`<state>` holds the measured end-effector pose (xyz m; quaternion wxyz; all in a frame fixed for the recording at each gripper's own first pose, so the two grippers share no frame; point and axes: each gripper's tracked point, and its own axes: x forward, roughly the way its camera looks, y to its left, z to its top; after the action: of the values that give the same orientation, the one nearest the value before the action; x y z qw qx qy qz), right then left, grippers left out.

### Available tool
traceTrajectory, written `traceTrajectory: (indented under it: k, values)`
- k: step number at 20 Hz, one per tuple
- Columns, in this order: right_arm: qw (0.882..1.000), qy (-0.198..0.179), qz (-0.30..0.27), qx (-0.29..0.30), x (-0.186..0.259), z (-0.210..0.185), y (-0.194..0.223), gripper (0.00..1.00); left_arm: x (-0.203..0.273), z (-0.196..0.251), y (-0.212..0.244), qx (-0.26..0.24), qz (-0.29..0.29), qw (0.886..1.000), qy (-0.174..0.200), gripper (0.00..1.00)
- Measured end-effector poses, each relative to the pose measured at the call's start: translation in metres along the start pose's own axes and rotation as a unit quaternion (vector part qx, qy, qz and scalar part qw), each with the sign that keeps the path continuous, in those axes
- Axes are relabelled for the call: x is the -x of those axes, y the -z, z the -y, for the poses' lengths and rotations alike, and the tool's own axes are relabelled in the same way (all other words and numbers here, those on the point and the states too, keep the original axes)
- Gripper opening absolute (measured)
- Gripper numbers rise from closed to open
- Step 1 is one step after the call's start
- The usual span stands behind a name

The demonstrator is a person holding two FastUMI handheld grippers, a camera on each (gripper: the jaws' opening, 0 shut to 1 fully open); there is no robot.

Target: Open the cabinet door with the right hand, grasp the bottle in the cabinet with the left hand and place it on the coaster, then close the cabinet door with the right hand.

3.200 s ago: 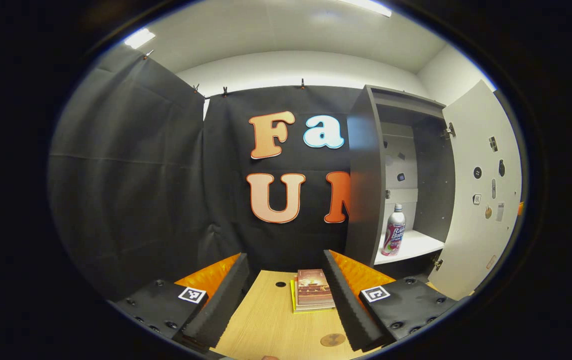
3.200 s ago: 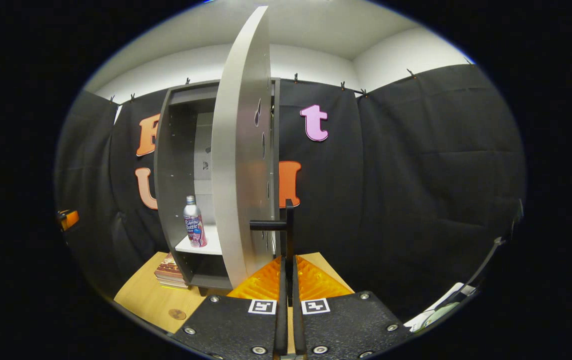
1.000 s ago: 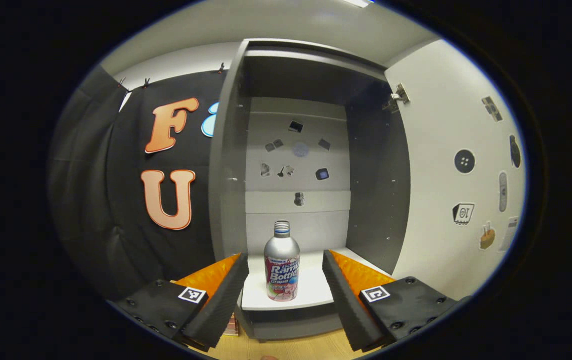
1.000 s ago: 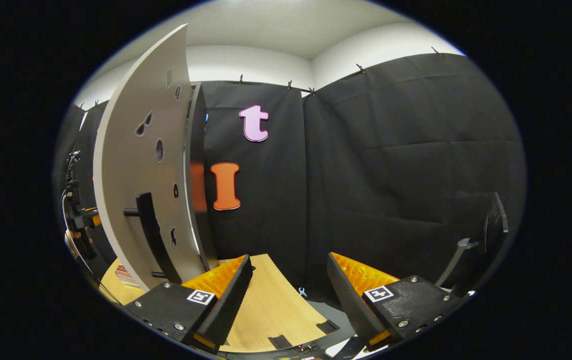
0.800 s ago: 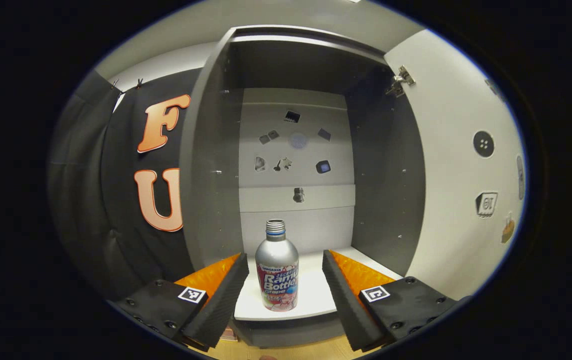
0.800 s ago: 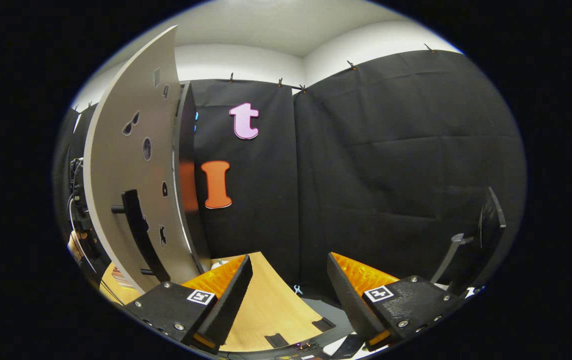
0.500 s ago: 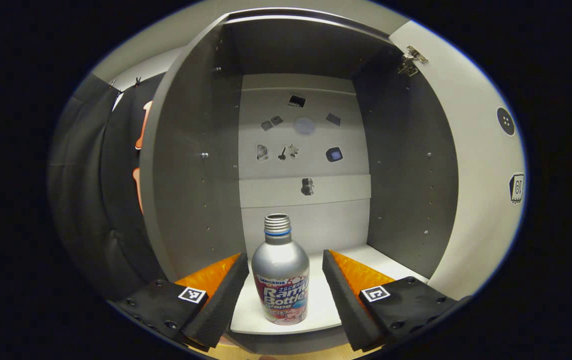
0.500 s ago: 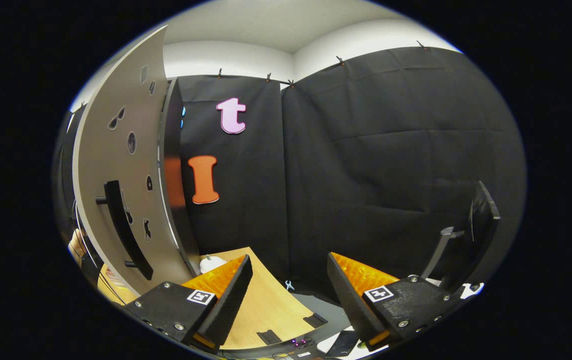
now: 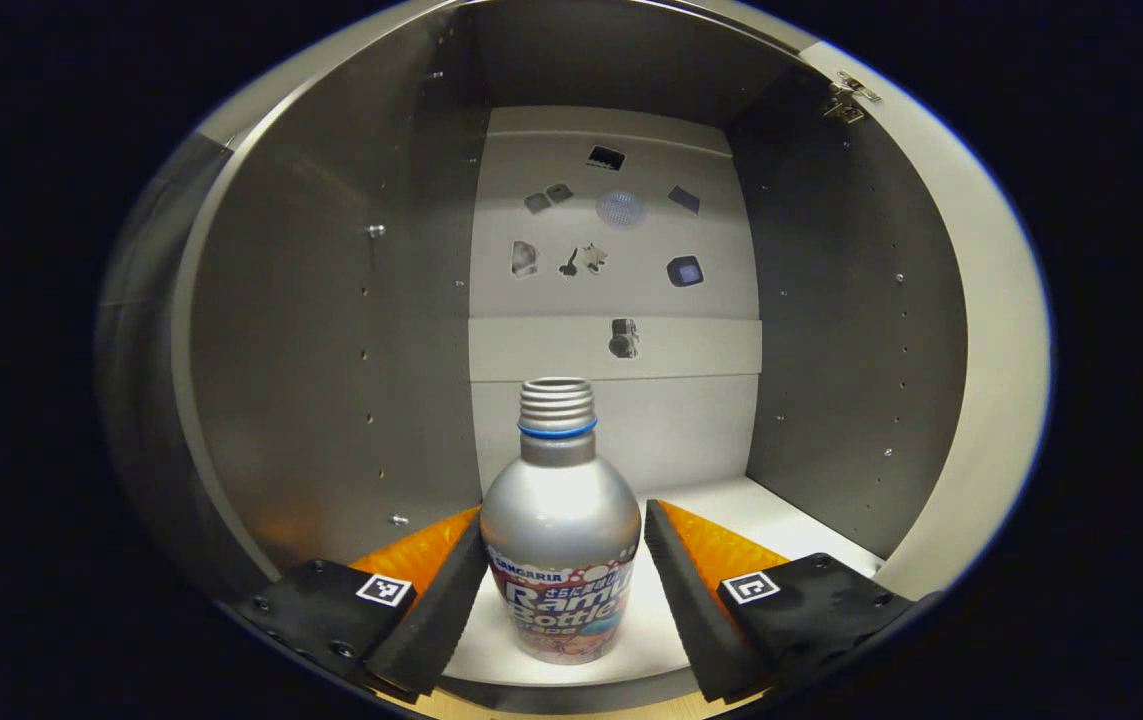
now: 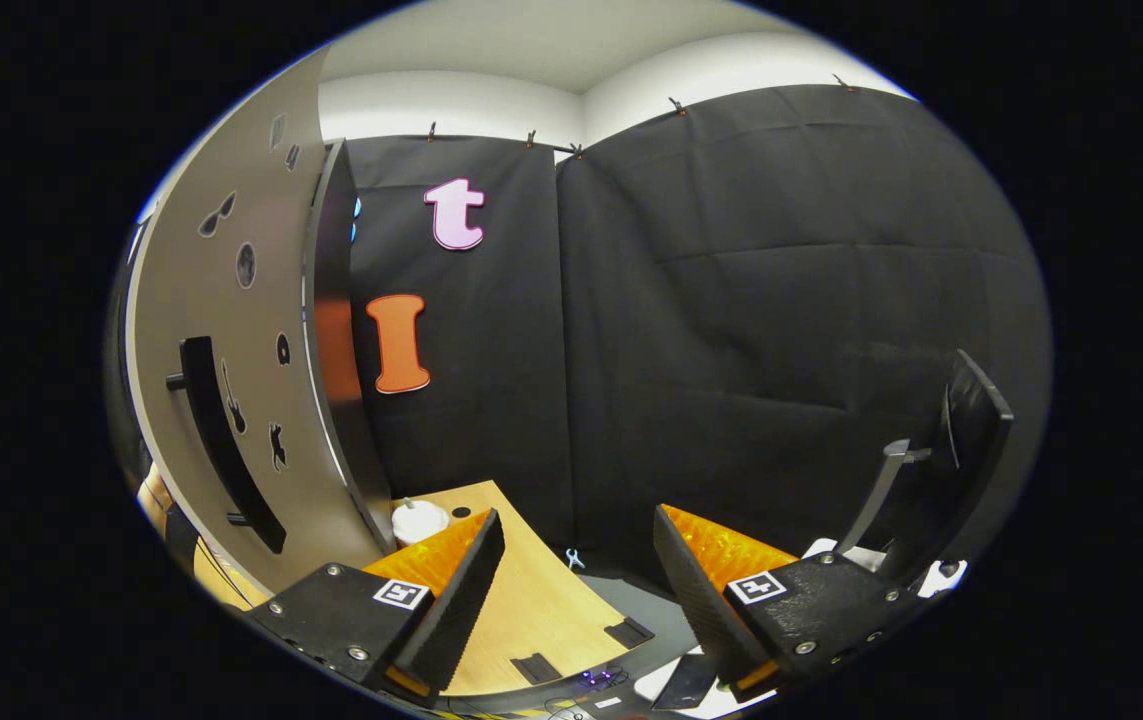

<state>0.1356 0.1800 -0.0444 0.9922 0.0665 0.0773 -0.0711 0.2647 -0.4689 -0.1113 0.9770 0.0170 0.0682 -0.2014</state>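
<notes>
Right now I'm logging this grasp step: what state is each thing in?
Cabinet door: swung open.
Bottle: upright on the cabinet shelf, uncapped, between the left gripper's fingers.
Left gripper: open, not yet clamped.
Right gripper: open, empty, off the door handle.

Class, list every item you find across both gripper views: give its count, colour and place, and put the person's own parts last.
bottle: one, silver with a printed label, upright on the cabinet shelf, between the left gripper's fingers.
cabinet: one, grey walls, white shelf and back panel, open.
stickers: several, dark and pale, on the back panel.
cabinet door: one, pale grey, swung open, left in the right gripper view.
door handle: one, black, on the door's outer face.
table: one, light wood, below the right gripper.
left gripper: one, jaws open either side of the bottle.
right gripper: one, jaws open, empty, over the table.
</notes>
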Motion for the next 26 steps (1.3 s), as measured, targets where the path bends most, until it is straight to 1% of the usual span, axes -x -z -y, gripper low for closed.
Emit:
traceTrajectory:
  k: [1,2,3,4,5,7,8,9,10,11,12,13,15,16,17,19,20,21,22,23,24,25,26]
  values:
    - [1.000,-0.001,-0.001,-0.001,-0.001,-0.001,0.001,0.98,0.000,-0.002,0.000,-0.001,0.000,1.000,-0.002,0.95]
    - [1.000,-0.001,-0.002,-0.001,-0.002,-0.002,0.002,0.93,0.001,-0.003,0.000,0.000,0.000,1.000,-0.001,0.89]
    - [1.000,-0.001,-0.002,-0.001,-0.003,-0.003,0.002,0.93,0.003,-0.002,-0.001,0.003,-0.001,1.000,0.002,0.87]
    - [1.000,-0.002,-0.002,-0.002,-0.004,-0.004,0.002,0.98,0.006,-0.002,-0.002,0.010,0.000,1.000,0.004,0.86]
    - [1.000,-0.003,-0.001,-0.003,-0.004,-0.005,0.001,0.93,0.011,-0.002,-0.002,0.017,-0.001,1.000,0.006,0.86]
    - [1.000,-0.006,0.000,-0.005,-0.005,-0.009,0.001,0.93,0.026,0.003,-0.003,0.030,-0.004,0.999,0.021,0.86]
    - [1.000,-0.009,0.001,-0.006,-0.006,-0.011,0.000,0.98,0.034,0.004,-0.005,0.033,-0.003,0.999,0.027,0.86]
    - [1.000,-0.011,0.002,-0.007,-0.006,-0.013,-0.001,0.98,0.041,0.004,-0.010,0.035,0.001,0.999,0.033,0.86]
    - [1.000,-0.014,0.004,-0.007,-0.006,-0.015,-0.002,0.93,0.050,0.004,-0.012,0.034,0.004,0.999,0.038,0.86]
    - [1.000,-0.017,0.004,-0.006,-0.007,-0.018,-0.002,0.93,0.059,0.004,-0.015,0.032,0.007,0.999,0.042,0.86]
    - [1.000,-0.021,0.005,-0.004,-0.007,-0.021,-0.003,0.98,0.069,0.002,-0.018,0.030,0.009,0.999,0.044,0.86]
    - [1.000,-0.024,0.006,-0.002,-0.007,-0.024,-0.003,0.98,0.079,0.000,-0.020,0.026,0.013,0.999,0.045,0.86]
    - [0.999,-0.031,0.007,0.001,-0.004,-0.030,-0.001,0.99,0.098,-0.009,-0.024,0.010,0.023,0.999,0.040,0.86]
    - [0.999,-0.035,0.007,0.002,-0.002,-0.032,-0.001,0.93,0.107,-0.015,-0.025,0.000,0.029,0.999,0.035,0.86]
    - [0.999,-0.037,0.007,0.003,-0.002,-0.036,-0.003,0.99,0.117,-0.021,-0.025,-0.009,0.033,0.999,0.030,0.86]
    - [0.999,-0.041,0.007,0.005,0.002,-0.038,-0.001,0.99,0.137,-0.034,-0.024,-0.020,0.038,0.999,0.023,0.86]
    - [0.999,-0.044,0.007,0.004,0.005,-0.040,0.000,0.99,0.145,-0.040,-0.022,-0.022,0.037,0.999,0.019,0.86]
    - [0.999,-0.045,0.007,0.004,0.008,-0.040,0.000,0.93,0.154,-0.045,-0.019,-0.020,0.034,0.999,0.018,0.86]
    - [0.999,-0.045,0.009,0.004,0.011,-0.041,-0.001,0.99,0.163,-0.051,-0.015,-0.016,0.032,0.999,0.018,0.86]
    - [0.999,-0.046,0.011,0.005,0.014,-0.041,-0.002,0.99,0.171,-0.058,-0.009,-0.014,0.029,0.999,0.015,0.84]
    - [0.999,-0.046,0.012,0.005,0.017,-0.041,-0.003,0.99,0.177,-0.065,-0.004,-0.012,0.026,1.000,0.011,0.86]
    - [0.999,-0.046,0.013,0.006,0.020,-0.042,-0.003,0.99,0.184,-0.071,0.003,-0.009,0.022,1.000,0.008,0.86]
    - [0.999,-0.044,0.013,0.008,0.023,-0.041,-0.003,0.93,0.193,-0.079,0.010,-0.007,0.020,1.000,0.003,0.86]
